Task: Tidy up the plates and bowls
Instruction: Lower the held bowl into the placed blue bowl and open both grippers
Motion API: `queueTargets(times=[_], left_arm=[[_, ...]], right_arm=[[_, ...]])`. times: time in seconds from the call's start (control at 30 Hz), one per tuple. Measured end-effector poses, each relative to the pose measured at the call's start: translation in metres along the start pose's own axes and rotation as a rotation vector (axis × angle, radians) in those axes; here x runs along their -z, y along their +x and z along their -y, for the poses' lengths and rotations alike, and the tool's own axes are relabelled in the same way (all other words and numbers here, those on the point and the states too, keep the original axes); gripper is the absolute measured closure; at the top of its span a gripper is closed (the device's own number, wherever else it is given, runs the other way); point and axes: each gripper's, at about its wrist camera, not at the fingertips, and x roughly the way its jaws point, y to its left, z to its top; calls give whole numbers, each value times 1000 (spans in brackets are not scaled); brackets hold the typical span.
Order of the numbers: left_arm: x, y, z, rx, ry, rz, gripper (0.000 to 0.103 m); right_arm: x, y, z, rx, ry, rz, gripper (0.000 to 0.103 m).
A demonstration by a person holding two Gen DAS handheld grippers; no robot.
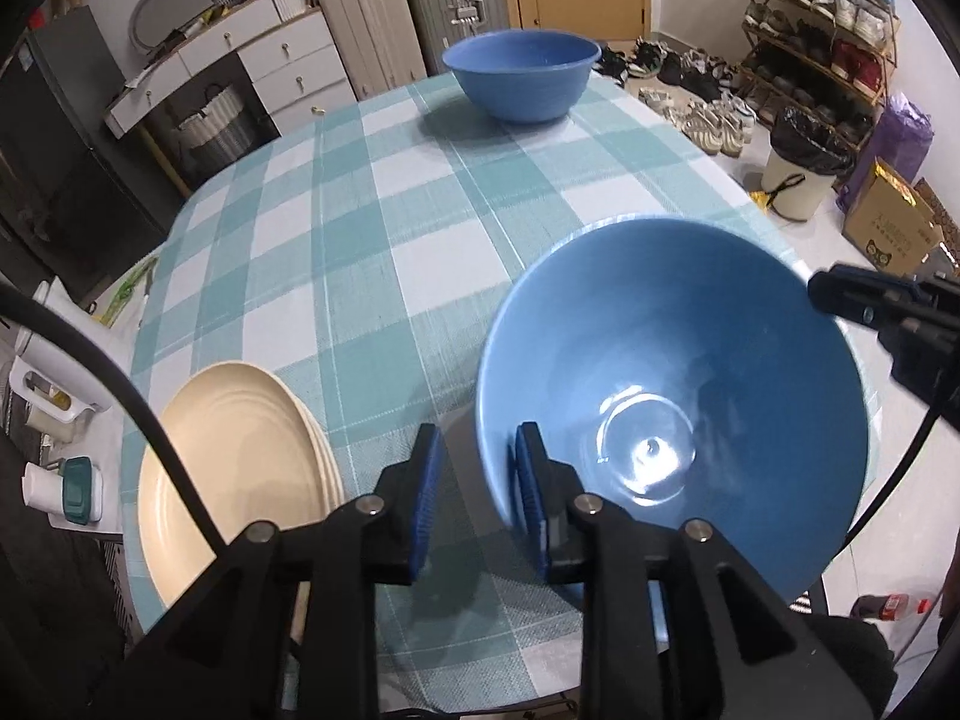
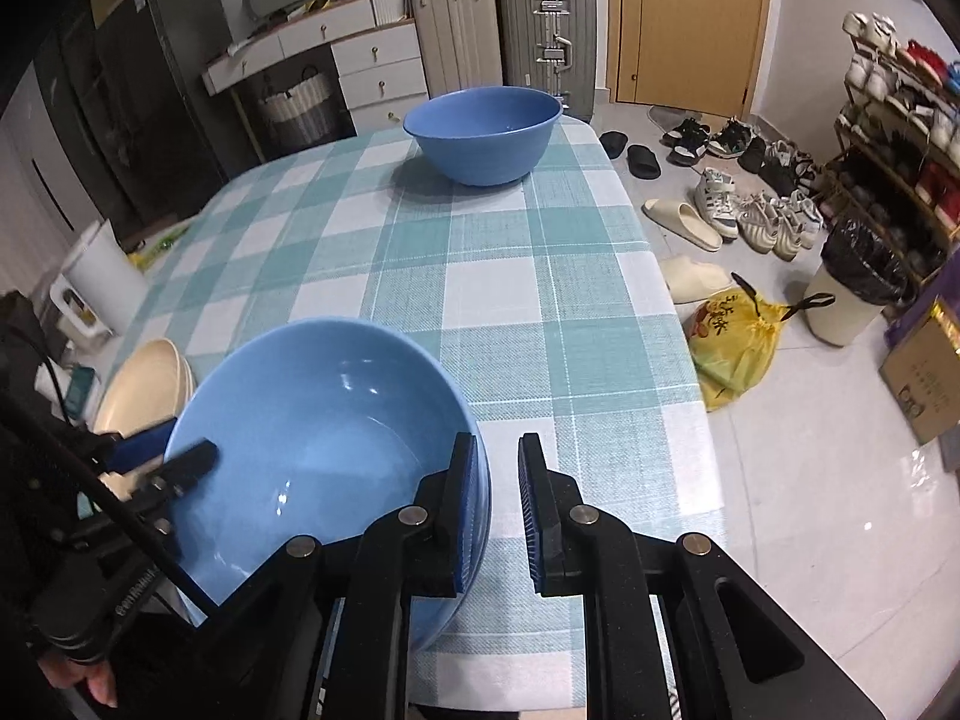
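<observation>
Both grippers (image 1: 474, 498) (image 2: 498, 510) flank near blue bowl (image 1: 672, 396), jaws apart

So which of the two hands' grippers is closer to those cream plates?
Left. The left gripper sits right beside the cream plates, while the right gripper is across the near blue bowl from them.

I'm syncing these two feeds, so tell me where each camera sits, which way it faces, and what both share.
Left wrist: rides the left gripper, facing across the checked table; its open fingers straddle the near blue bowl's rim, cream plates to the left, right gripper's tip at the bowl's far rim.
Right wrist: rides the right gripper, facing the same way, open fingers straddling the bowl's right rim; the left gripper shows opposite.
Shared: near bowl, far blue bowl, plates, table.
</observation>
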Motion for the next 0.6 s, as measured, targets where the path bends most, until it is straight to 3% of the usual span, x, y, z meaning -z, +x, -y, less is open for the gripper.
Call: queueTargets(times=[0.23,0.4,0.6], left_arm=[[7,13,2,39,14,-9,68],[8,25,-9,131,-44,-30,67],[10,38,-14,162,-59,-50,67]], right_arm=[[4,12,2,-25,23,-1,85],[5,16,3,-44,27,14,80],[6,11,-1,-58,19,60,73]])
